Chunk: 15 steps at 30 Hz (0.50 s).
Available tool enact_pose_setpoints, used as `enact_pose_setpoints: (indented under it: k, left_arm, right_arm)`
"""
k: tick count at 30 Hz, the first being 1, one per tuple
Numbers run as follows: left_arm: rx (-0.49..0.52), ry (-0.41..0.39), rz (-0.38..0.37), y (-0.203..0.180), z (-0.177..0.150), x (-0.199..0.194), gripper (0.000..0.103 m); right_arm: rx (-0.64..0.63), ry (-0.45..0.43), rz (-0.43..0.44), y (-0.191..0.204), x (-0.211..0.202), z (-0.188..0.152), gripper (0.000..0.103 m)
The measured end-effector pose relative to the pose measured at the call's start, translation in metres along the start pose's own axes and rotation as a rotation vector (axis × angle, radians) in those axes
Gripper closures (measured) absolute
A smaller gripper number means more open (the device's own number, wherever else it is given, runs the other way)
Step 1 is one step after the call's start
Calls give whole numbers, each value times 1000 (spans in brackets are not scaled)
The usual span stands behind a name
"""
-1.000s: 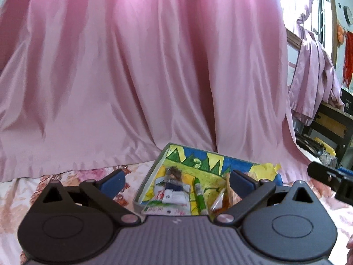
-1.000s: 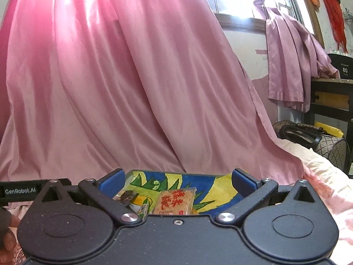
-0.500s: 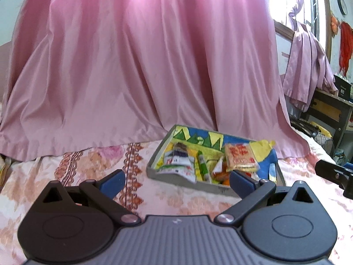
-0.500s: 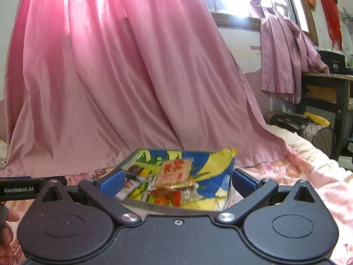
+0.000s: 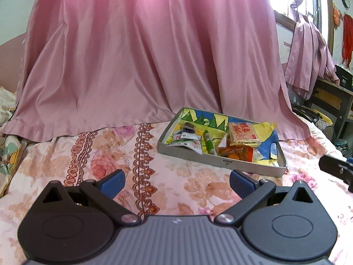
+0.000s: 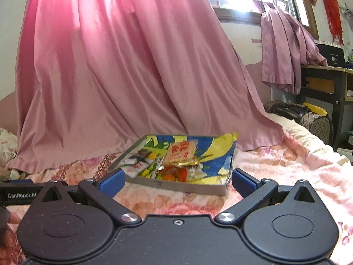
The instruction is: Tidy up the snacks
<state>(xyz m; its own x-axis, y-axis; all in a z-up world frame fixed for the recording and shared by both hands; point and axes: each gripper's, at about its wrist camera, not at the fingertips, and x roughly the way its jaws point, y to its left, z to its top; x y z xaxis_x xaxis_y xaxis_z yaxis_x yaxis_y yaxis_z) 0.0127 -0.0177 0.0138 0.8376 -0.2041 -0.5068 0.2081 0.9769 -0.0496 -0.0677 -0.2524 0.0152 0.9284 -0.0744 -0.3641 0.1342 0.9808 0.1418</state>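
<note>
Both tools gape wide, empty: left tool (image 5: pixel 176 182), right tool (image 6: pixel 177 180). Snack tray (image 5: pixel 249 165) sits on floral bed (image 5: pixel 88 154), apart from both. Cracker packet (image 6: pixel 181 152) on top; lower wrappers unreadable.

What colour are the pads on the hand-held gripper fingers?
Blue pads on black arms, clearest in the right wrist view.

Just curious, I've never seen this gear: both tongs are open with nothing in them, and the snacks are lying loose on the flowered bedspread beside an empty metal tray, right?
Not quite. The left tongs and right tongs are open with nothing in them, but the snacks lie inside the metal tray, not loose on the flowered bedspread. Both wrist views show the tray holding them.
</note>
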Motion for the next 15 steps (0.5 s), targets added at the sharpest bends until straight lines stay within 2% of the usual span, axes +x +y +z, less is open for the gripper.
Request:
enact_pose_setpoints:
  k: [15]
  left_arm:
    - [23,29,7,-2,-11,-6,0]
  right_arm:
    - [-16,77,1,7,-1,-14,1]
